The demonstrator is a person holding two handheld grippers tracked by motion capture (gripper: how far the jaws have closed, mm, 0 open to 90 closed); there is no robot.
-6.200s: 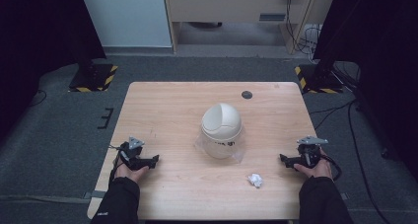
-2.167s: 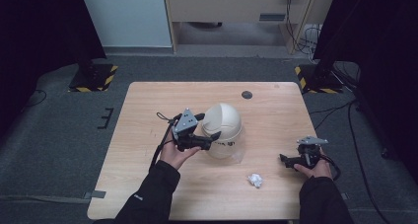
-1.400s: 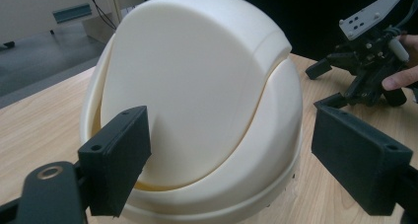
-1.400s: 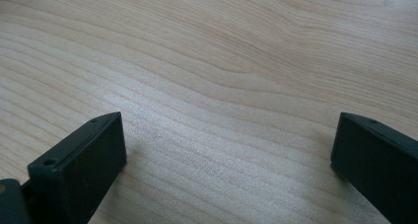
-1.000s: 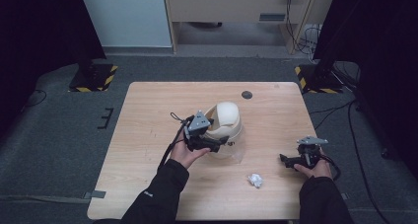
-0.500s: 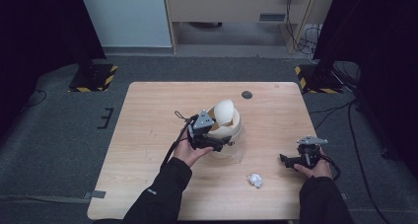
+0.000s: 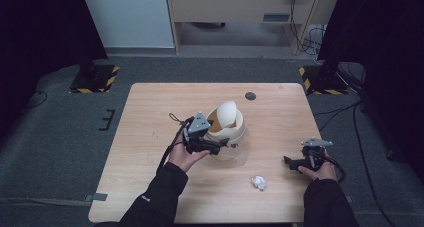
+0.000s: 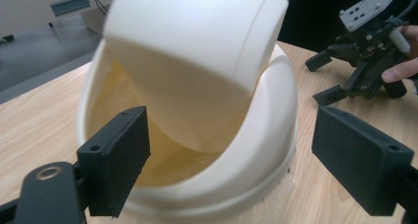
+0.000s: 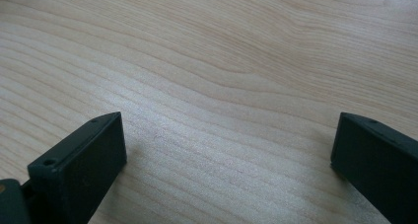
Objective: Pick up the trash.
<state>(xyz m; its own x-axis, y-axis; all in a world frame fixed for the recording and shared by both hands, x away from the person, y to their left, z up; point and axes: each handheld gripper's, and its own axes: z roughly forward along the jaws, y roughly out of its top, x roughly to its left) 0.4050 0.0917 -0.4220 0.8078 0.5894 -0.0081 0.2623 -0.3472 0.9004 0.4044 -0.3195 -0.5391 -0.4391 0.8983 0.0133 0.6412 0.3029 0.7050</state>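
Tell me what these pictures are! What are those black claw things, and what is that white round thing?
A person sits at a wooden table and holds a squeezing tool, called a gripper, in each hand. One picture comes from a camera high above the table. The other two come from little cameras riding on the grippers, looking out between their two black jaws.

The left gripper is at a small white bin with a swinging lid. The lid is tipped, so you can peek inside. The jaws stand apart, one on each side of the bin's front, gripping nothing.

The right gripper rests on the table, jaws apart, holding nothing. Between the hands lies a crumpled paper ball. A small dark disc sits near the far edge.
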